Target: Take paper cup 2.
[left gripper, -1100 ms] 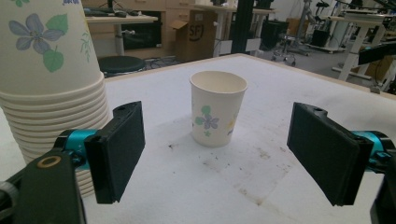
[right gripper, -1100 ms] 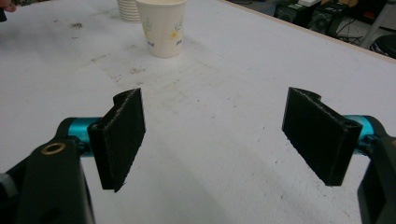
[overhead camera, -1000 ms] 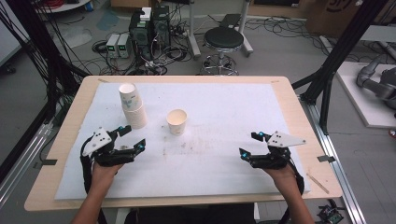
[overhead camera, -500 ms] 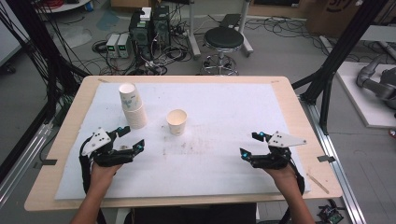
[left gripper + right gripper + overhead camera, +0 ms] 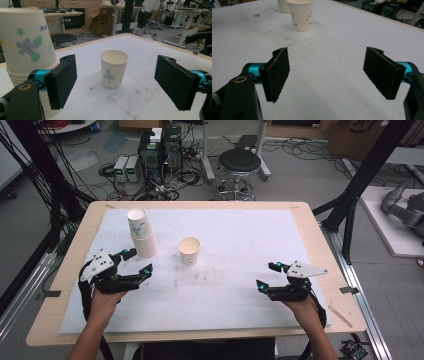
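— What's the left gripper point(image 5: 134, 266) after, do you reckon?

— One of the paper cups, I'd say. Its jaws stand wide with nothing between them, and they have just been opening a touch further. In the left gripper view the single cup point(image 5: 114, 68) sits straight ahead between the two black pads, upright on the white mat point(image 5: 155, 57), mouth up and apart from everything.

— And the stack of cups point(image 5: 140, 233)?

— Just beside the left gripper, towards the far left part of the table point(image 5: 310, 217). The top one is upside down on the rest, tilted a little. The lone cup stands to the right of the stack, near it but not touching.

— The right gripper point(image 5: 266, 275)?

— Parked near the front right of the mat, jaws spread, holding nothing. From the right gripper view the single cup is well off ahead of it.

— How would that cup handle?

— Very light and thin-walled, I'd guess. Empty as far as I can see, so it will tip or skid at a nudge. Squeeze hard and the wall will buckle. The rolled rim is the stiffest part, so I'd take it across the upper wall just under the rim, pads on opposite sides, closing gently. The paper looks matt rather than slick, so the pads ought to hold.

— And the stack?

— Heavier and firmer, but the top cup may lift off alone.
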`<state>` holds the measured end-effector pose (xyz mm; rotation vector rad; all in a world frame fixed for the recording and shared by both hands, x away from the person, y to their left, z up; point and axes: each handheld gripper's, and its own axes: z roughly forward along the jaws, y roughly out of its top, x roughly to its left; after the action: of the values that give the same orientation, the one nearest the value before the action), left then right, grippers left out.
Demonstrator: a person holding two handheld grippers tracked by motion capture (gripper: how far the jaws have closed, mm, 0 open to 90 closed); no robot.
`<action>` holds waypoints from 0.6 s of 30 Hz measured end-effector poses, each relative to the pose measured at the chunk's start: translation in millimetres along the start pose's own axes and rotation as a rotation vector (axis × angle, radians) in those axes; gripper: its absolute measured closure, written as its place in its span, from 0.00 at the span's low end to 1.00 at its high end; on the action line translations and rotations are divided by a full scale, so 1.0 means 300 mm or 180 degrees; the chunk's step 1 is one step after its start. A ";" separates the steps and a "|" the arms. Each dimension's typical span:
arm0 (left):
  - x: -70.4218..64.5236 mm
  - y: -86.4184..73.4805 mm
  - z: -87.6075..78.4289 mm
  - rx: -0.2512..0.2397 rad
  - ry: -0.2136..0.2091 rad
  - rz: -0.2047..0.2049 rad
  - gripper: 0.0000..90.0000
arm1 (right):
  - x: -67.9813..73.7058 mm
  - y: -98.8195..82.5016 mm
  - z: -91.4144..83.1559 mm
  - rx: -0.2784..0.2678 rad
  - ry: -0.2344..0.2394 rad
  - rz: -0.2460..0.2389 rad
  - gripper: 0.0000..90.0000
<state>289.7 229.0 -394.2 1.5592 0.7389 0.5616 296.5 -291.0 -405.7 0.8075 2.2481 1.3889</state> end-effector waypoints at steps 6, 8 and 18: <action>0.034 0.090 -0.005 -0.0050 0.0016 0.0086 0.20 | 0.004 0.002 0.001 0.0015 0.0014 0.0004 0.24; 0.049 0.122 0.001 -0.0022 0.0047 0.0112 0.20 | 0.005 0.002 0.002 0.0014 0.0016 0.0009 0.24; 0.128 0.220 0.055 0.0079 0.0268 0.0101 0.20 | 0.003 -0.001 -0.004 0.0010 0.0006 0.0017 0.24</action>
<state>336.5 243.5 -333.2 1.5802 0.7886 0.6467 294.9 -291.3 -405.5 0.8140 2.2518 1.3892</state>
